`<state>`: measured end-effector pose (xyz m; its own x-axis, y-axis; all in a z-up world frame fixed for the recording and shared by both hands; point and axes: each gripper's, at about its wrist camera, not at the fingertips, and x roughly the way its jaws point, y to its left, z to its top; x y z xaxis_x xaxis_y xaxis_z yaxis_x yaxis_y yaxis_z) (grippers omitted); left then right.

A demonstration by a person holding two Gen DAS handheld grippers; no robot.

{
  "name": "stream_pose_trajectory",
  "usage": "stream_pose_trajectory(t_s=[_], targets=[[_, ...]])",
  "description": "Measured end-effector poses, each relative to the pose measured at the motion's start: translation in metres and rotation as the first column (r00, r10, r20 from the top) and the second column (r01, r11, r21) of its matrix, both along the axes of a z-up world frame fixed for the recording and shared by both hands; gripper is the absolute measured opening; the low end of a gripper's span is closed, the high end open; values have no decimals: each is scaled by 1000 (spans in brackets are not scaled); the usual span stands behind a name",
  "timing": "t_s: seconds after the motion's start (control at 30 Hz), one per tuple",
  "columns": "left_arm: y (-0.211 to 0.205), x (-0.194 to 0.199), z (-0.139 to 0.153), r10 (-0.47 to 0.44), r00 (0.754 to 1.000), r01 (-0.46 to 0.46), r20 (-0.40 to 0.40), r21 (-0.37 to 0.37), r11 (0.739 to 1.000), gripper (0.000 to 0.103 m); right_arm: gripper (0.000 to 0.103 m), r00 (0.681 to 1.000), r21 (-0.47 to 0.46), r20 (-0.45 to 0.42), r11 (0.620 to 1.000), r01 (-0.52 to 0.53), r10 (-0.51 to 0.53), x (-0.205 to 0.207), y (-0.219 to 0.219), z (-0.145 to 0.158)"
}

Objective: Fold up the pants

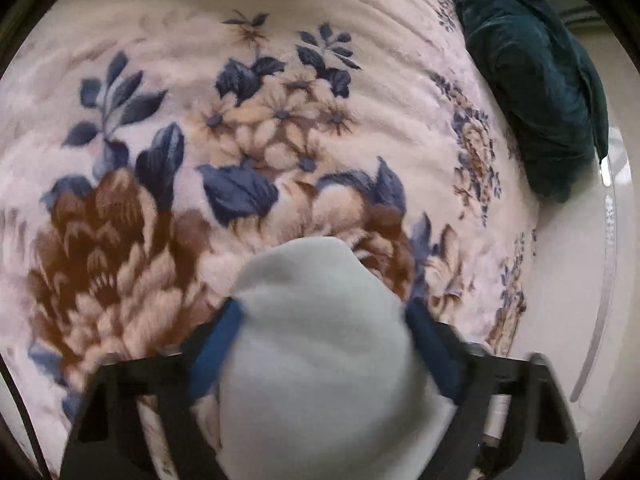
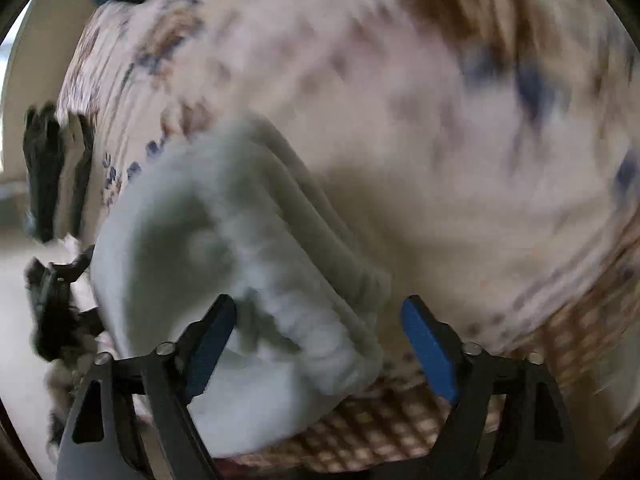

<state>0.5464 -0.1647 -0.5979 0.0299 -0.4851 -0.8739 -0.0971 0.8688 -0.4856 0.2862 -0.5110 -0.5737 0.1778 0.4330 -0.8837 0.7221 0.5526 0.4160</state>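
Observation:
The pants are pale grey-blue fleece. In the left wrist view a thick bundle of them (image 1: 320,340) fills the gap between my left gripper's blue pads; the left gripper (image 1: 324,312) stands wide apart around the cloth and holds it above the floral blanket. In the right wrist view the pants (image 2: 224,280) lie bunched, their ribbed waistband (image 2: 320,232) showing. My right gripper (image 2: 320,316) is open, its left pad (image 2: 212,344) against the cloth, its right pad (image 2: 428,352) free. The right view is blurred.
A pink floral blanket (image 1: 280,120) covers the bed. A dark teal cushion (image 1: 532,80) lies at its far right edge, beside a white surface (image 1: 568,280). In the right wrist view the other gripper's black frame (image 2: 52,272) shows at the left edge.

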Motion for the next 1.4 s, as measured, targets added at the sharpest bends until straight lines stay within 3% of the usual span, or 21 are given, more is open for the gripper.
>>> stream_pose_trajectory(t_s=[0.07, 0.1, 0.17, 0.23, 0.3, 0.47, 0.53, 0.6, 0.7, 0.73, 0.8, 0.87, 0.93, 1.03, 1.07, 1.1, 1.13, 1.2, 1.23, 1.3, 1.4], targets=[[3, 1, -4, 10, 1000, -10, -1, 18, 1000, 62, 59, 996, 89, 38, 993, 74, -77, -12, 2, -16], [6, 3, -8, 20, 1000, -20, 1, 25, 999, 60, 51, 996, 49, 62, 997, 67, -70, -14, 2, -15], [10, 11, -24, 21, 1000, -20, -20, 42, 999, 59, 49, 991, 2, 75, 994, 112, -112, -22, -4, -21], [11, 17, -28, 13, 999, -12, -32, 34, 999, 59, 51, 979, 68, 46, 979, 194, -197, -30, -11, -40], [8, 21, -14, -2, 1000, 3, -11, 35, 999, 59, 60, 979, 79, 46, 978, 193, -197, -26, -9, -35], [1, 11, 52, -17, 998, 17, 54, 1, 1000, 61, 68, 972, 54, 119, 979, 197, -203, -33, -5, 12], [-22, 3, 82, -80, 992, 82, 95, -16, 997, 65, 68, 963, 84, 119, 969, 233, -242, -45, 1, 19], [-64, -1, 94, -209, 974, 215, 83, -67, 974, 71, 68, 961, 122, 106, 962, 244, -257, -50, 8, 13], [-151, -10, 86, -489, 872, 490, 30, -73, 869, 71, 68, 951, 181, 95, 945, 274, -294, -57, 20, -1], [-188, -17, 77, -608, 794, 608, 7, -53, 792, 71, 68, 948, 194, 98, 940, 281, -304, -61, 25, -6], [-236, -28, 65, -757, 653, 757, -18, 6, 653, 71, 68, 948, 193, 97, 940, 280, -302, -57, 31, -11], [-280, -46, 47, -888, 454, 891, -76, 45, 452, 71, 68, 955, 173, 96, 949, 263, -282, -52, 35, -13], [-309, -62, 28, -948, 280, 960, -151, 72, 272, 71, 68, 957, 173, 103, 952, 252, -272, -51, 38, -15], [-329, -79, 5, -967, 123, 979, -224, 186, 81, 71, 57, 956, 166, 104, 953, 254, -273, -54, 36, -17], [-333, -81, 2, -968, 103, 973, -230, 223, 50, 67, 33, 958, 150, 97, 955, 256, -272, -56, 34, -17], [-336, -80, -5, -966, 98, 966, -239, 258, 34, 66, 23, 955, 144, 100, 953, 266, -281, -60, 32, -17], [-336, -77, -12, -962, 112, 967, -249, 252, 48, 66, 21, 953, 144, 95, 951, 274, -289, -63, 29, -17], [-335, -65, -25, -946, 183, 967, -267, 222, 124, 66, 17, 948, 130, 74, 945, 299, -310, -72, 28, -22], [-333, -62, -31, -942, 202, 967, -270, 205, 149, 67, 17, 944, 136, 69, 940, 312, -323, -78, 27, -25], [-329, -61, -41, -938, 215, 970, -273, 175, 171, 70, 17, 924, 176, 50, 914, 365, -379, -95, 25, -38], [-323, -54, -39, -922, 262, 964, -286, 117, 237, 70, 18, 907, 240, 45, 886, 396, -418, -100, 24, -45]])
